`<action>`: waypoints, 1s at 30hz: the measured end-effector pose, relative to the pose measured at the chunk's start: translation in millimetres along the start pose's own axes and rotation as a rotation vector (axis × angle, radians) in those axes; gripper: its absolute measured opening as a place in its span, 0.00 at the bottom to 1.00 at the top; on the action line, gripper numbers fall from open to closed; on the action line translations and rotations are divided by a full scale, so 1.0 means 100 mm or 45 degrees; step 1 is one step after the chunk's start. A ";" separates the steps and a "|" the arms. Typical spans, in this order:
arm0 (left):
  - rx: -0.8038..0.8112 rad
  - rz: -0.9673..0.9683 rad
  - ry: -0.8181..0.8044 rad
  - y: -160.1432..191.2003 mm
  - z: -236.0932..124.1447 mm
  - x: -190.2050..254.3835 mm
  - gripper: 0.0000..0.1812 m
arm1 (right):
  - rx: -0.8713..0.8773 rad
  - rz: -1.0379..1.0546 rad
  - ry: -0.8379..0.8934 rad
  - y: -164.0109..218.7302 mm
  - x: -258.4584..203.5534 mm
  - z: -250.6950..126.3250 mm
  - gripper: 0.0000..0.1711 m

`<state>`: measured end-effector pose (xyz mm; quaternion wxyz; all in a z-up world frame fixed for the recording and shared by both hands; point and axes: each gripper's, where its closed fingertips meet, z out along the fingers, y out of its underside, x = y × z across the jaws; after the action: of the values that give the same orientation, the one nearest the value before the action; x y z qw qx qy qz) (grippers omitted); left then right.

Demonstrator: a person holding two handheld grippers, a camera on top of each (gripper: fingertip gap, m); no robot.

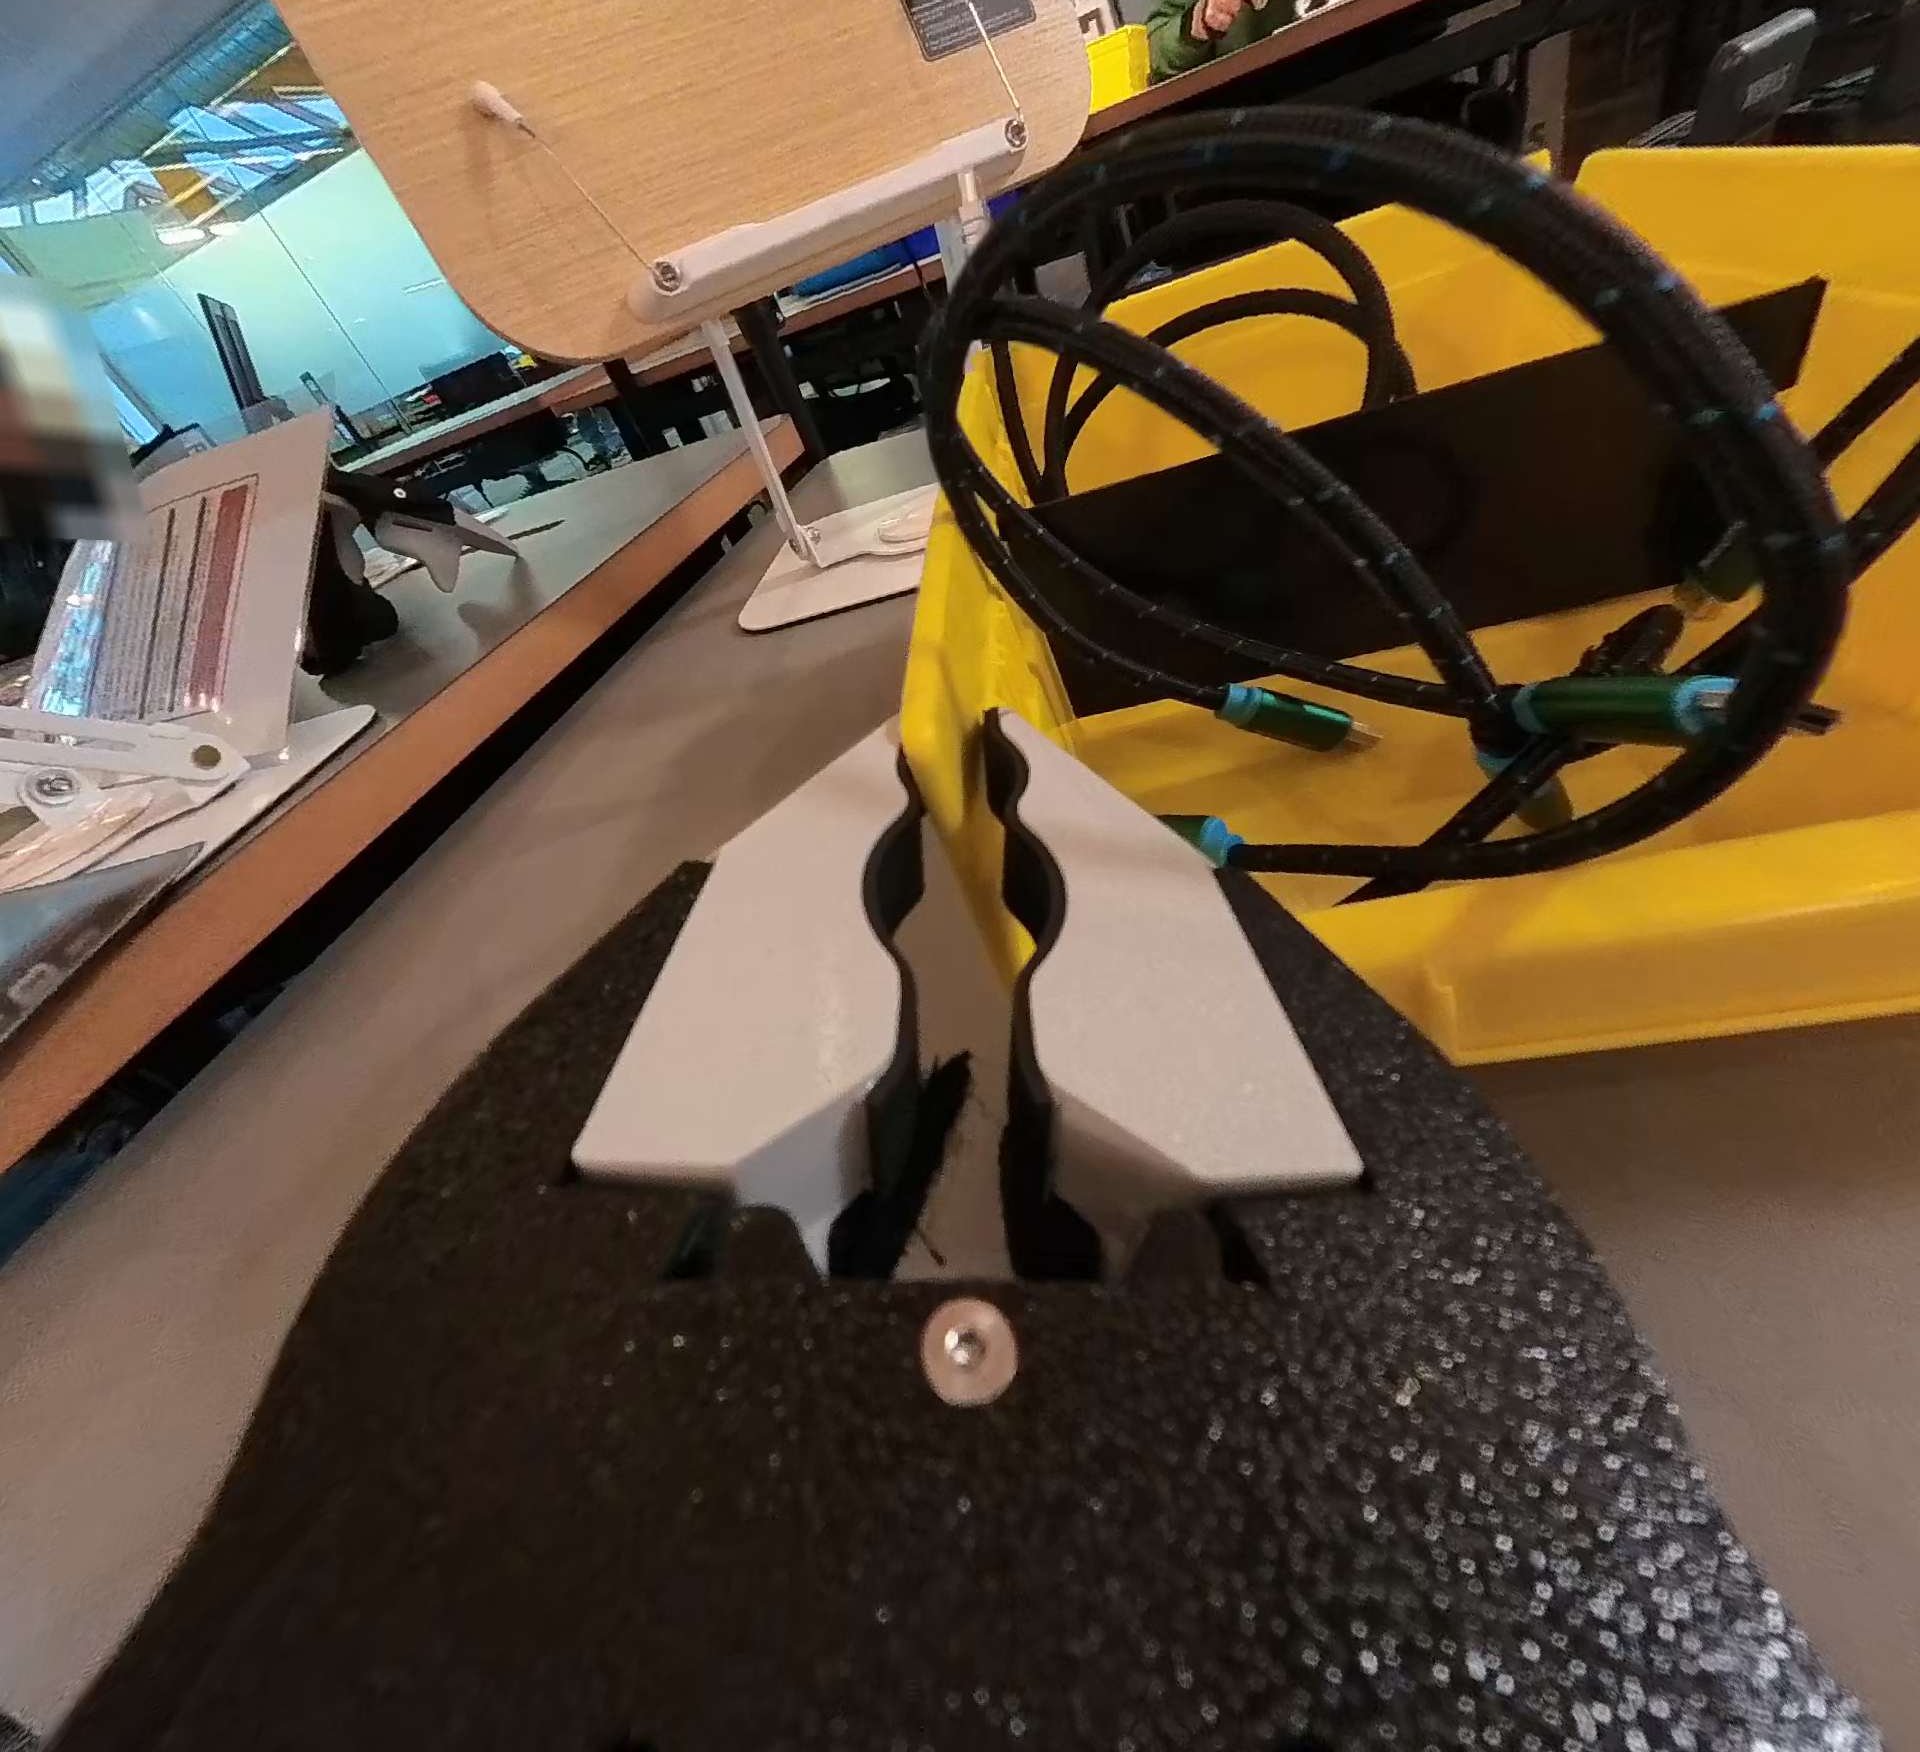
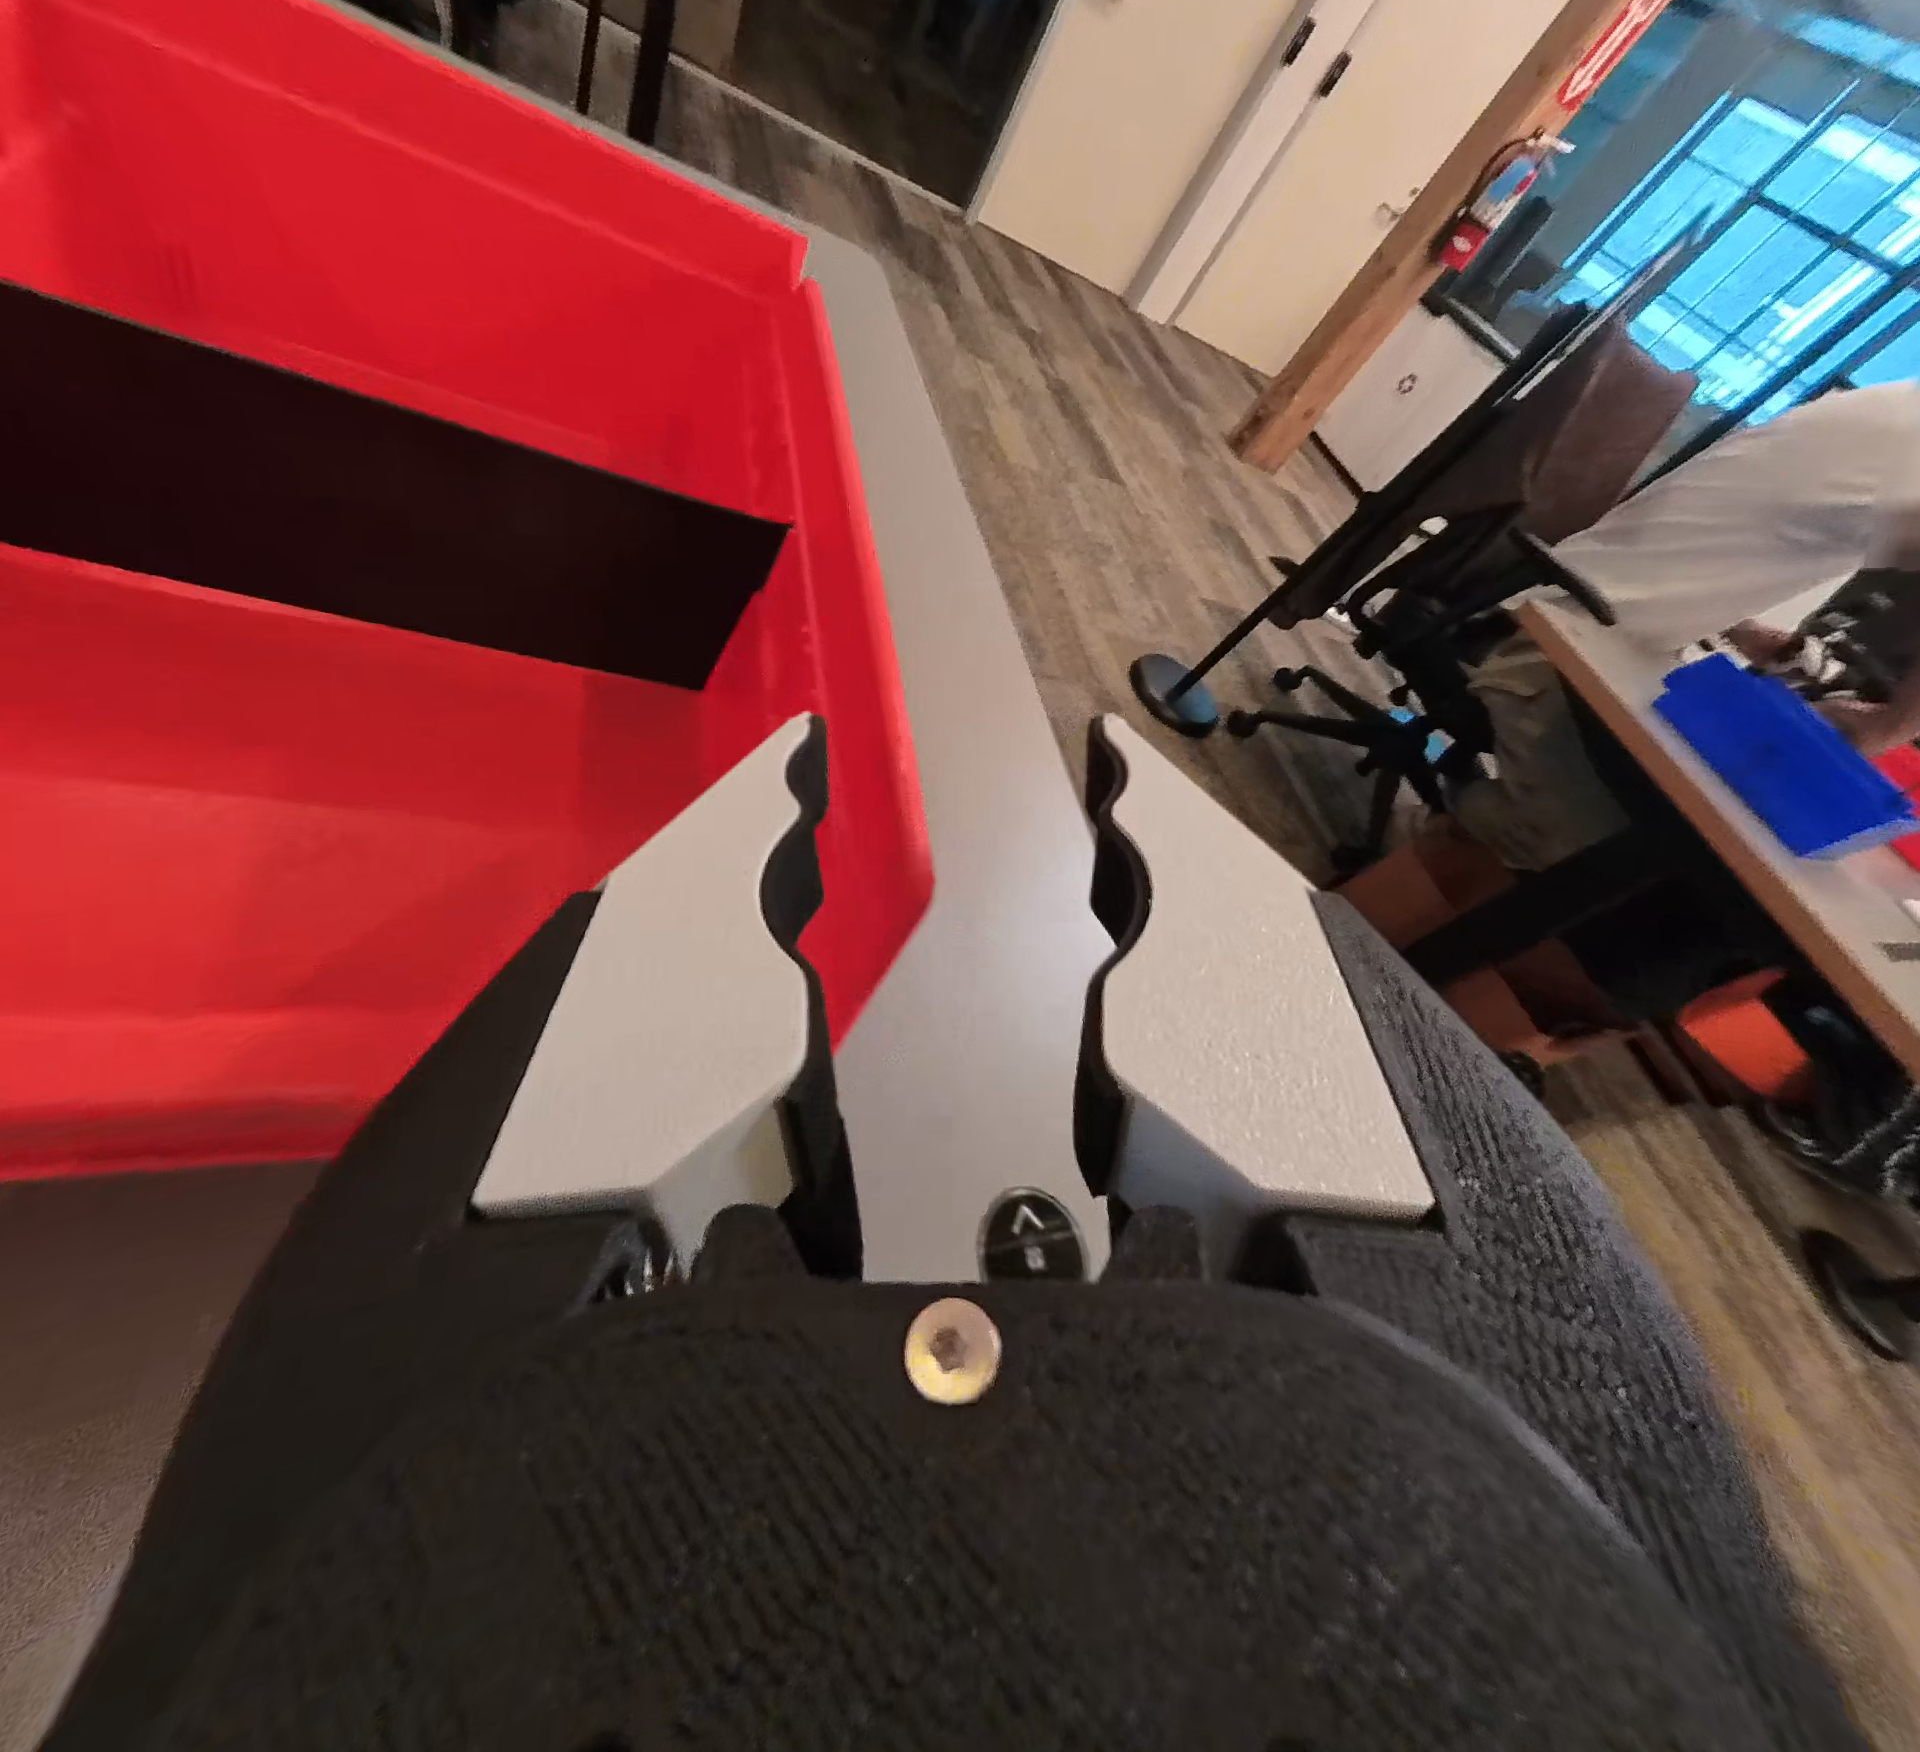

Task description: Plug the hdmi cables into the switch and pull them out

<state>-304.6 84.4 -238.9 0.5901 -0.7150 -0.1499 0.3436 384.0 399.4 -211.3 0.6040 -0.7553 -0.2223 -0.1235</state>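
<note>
Black braided cables (image 1: pixel 1382 497) with blue flecks and green metal plug shells lie coiled inside the yellow plastic bin (image 1: pixel 1714 964), which I take as my landmark. One loop rises above the bin's rim; the plugs (image 1: pixel 1605 705) sit low in the bin, in front of its black divider.

Handling, as I judge it: the cables are light and springy, and the coils will likely drag one another when lifted. I would take hold on a rigid green shell, just behind the connector tip, not on the soft braid.

My left hand-held gripper (image 1: pixel 956 757) hovers over the grey counter (image 1: pixel 582 881) just beside the bin's near corner, its jaws nearly closed, with only a narrow gap, and holding nothing. My right hand-held gripper (image 2: pixel 956 767) is spread wide and empty beside a red plastic bin (image 2: pixel 416 352). I see no switch in either view.
</note>
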 end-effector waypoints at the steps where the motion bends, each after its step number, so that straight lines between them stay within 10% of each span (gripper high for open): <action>1: 0.001 -0.019 0.014 0.00 0.00 -0.01 0.03 | 0.009 -0.012 0.005 -0.02 0.03 -0.06 0.29; 17: -0.124 -0.374 0.107 0.30 -0.11 -0.92 0.03 | 0.236 -0.036 -0.146 -0.56 -0.08 -0.48 0.28; 20: -0.110 -0.342 0.035 0.21 -0.27 -1.15 0.18 | 0.336 -0.040 -0.203 -0.79 -0.22 -0.60 0.28; 30: 0.416 -0.431 -0.282 -0.47 -1.07 -1.88 0.10 | 0.884 0.478 -0.951 -2.01 -1.64 -1.27 0.27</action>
<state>-359.2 -99.0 -128.2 0.7270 -0.5329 -0.2735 0.3357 153.9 280.6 -83.2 0.7095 -0.5307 -0.3109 0.3440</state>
